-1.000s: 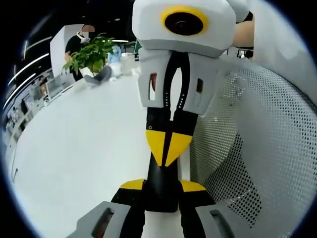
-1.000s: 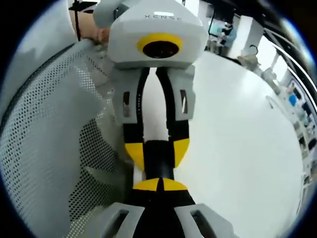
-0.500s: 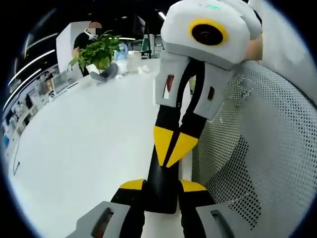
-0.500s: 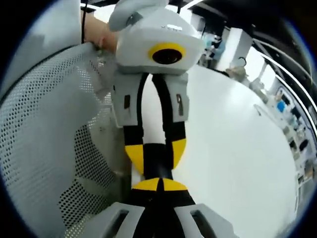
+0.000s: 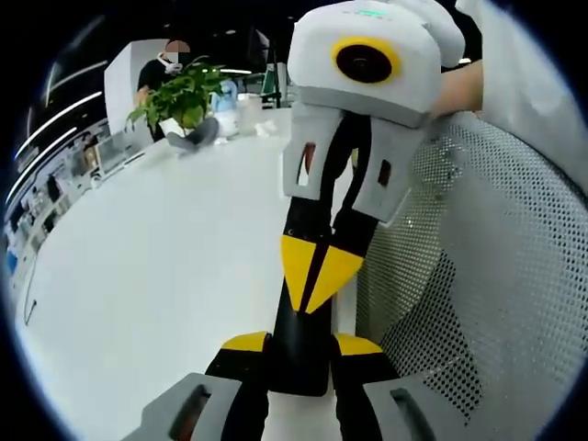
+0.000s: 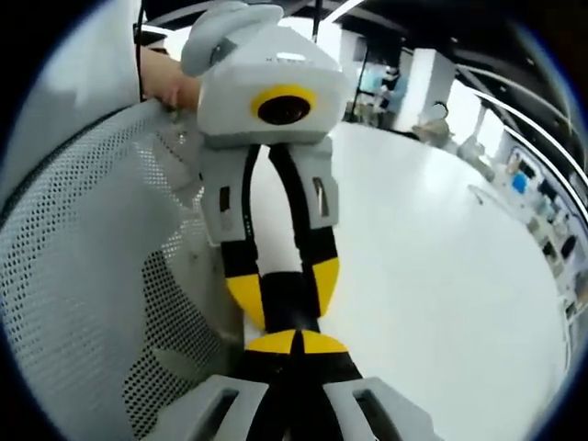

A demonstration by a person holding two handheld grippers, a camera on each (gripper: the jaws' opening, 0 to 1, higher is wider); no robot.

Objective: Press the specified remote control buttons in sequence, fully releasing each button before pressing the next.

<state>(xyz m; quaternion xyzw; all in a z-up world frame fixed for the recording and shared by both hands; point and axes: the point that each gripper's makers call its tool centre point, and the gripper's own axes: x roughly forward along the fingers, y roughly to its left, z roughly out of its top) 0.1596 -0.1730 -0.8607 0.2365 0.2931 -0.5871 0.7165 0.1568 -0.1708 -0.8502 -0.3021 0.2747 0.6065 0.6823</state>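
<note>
A black remote control (image 5: 299,360) stands on end between my left gripper's (image 5: 299,344) yellow-tipped jaws, which are shut on it above the white table (image 5: 138,276). My right gripper (image 5: 315,276) reaches in from the top of the left gripper view, its yellow tips shut together and resting on the remote's upper part. In the right gripper view, my right gripper (image 6: 296,342) is shut at the bottom and touches the remote (image 6: 285,299), which the left gripper (image 6: 283,292) holds from the opposite side. The remote's buttons are hidden.
A white mesh chair back (image 5: 478,276) (image 6: 83,276) stands close beside both grippers. A potted plant (image 5: 179,96) and a person (image 5: 156,69) are at the table's far end. A hand (image 6: 170,90) holds the left gripper.
Both views have tilted with the hands. In the left gripper view the right gripper's body leaned right, then came back a little left. Its tips stayed on the remote, and the left grip is unchanged.
</note>
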